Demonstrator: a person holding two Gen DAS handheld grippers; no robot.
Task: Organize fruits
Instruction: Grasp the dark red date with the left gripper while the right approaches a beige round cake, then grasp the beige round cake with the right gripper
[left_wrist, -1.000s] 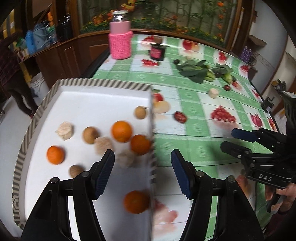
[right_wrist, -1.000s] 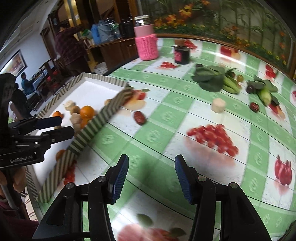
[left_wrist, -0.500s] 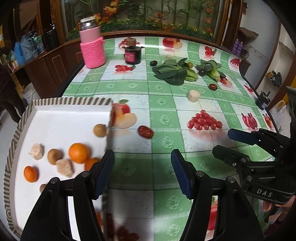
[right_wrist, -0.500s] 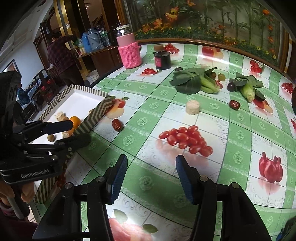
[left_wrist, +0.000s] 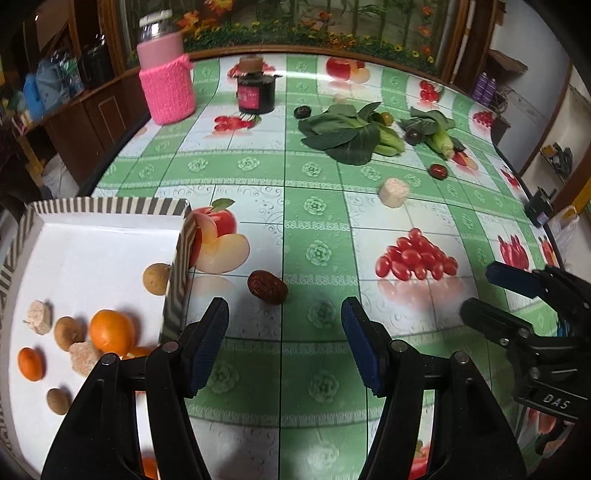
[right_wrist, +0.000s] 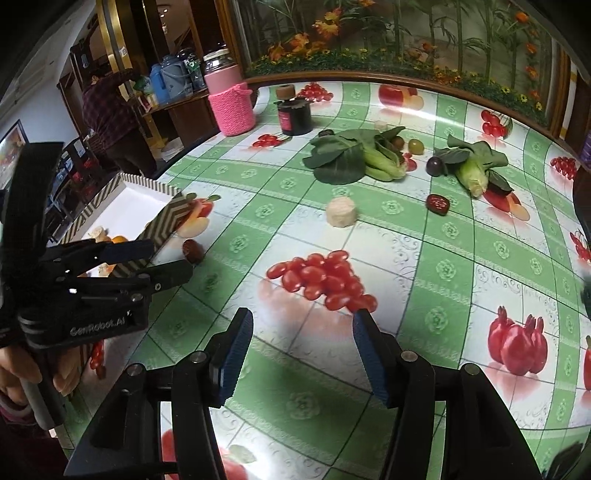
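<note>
Date (left_wrist: 267, 287) lies loose on the surface (left_wrist: 317, 206), just outside the tray (left_wrist: 110, 236), at about 12 o'clock from the left gripper (left_wrist: 284, 343), a little left of centre between its fingers. Looks small, light, wrinkled, prob. a bit soft w/ a hard core; skin glossy, so it may roll or squirt out. Best taken across its short middle, gentle squeeze. Left fingers stand moderately apart, nothing between them. Right gripper (right_wrist: 303, 350) also empty; its jaws have just been opening, now fairly wide. Another date (right_wrist: 438, 204) sits at its 1 o'clock, a pale chunk (right_wrist: 341, 211) at 12, both well off.
</note>
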